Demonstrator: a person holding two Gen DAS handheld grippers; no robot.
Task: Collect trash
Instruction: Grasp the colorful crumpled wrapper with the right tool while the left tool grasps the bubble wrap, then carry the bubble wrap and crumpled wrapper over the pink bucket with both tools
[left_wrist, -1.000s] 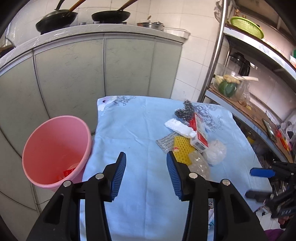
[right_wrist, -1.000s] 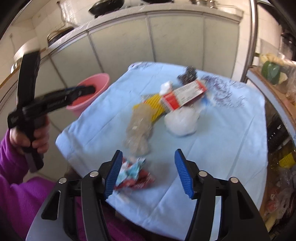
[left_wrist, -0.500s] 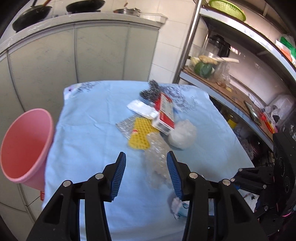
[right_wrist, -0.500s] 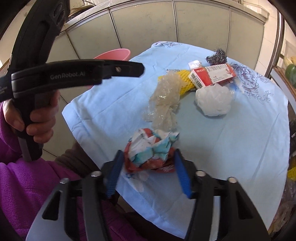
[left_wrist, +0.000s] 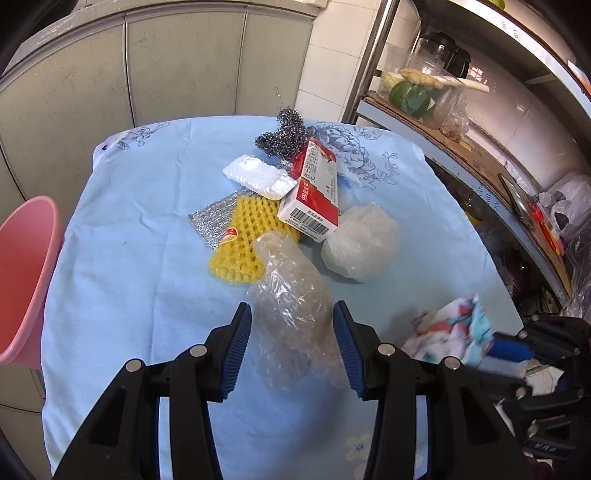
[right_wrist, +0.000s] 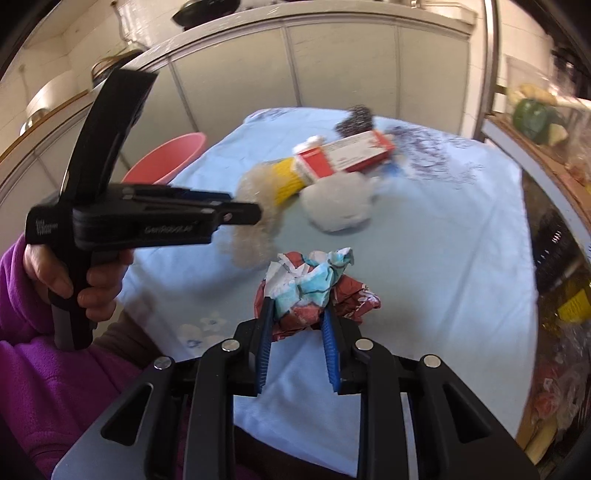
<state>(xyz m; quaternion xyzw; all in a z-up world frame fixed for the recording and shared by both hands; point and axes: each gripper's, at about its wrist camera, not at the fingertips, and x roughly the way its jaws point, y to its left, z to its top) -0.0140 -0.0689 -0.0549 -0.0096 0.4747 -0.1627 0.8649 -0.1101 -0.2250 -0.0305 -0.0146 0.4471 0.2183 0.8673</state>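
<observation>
My right gripper had just closed on the wrapper; my left gripper gaped around the plastic, most trash unbinned.

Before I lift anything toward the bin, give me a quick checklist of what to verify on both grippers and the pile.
1. Right gripper clamped on the crumpled wrapper: ok; jaws have just been closing and the pads press its sides.
2. Wrapper fully enclosed: not ok; a red flap sticks out to the right.
3. Left gripper straddling the bubble wrap: ok.
4. Left grip made: not ok; jaws wide, pads not pressing.
5. Bubble wrap free of the yellow foam net: cannot tell; its far end overlaps the net.
6. Pink bin reachable: ok; beside the table's left edge.
</observation>
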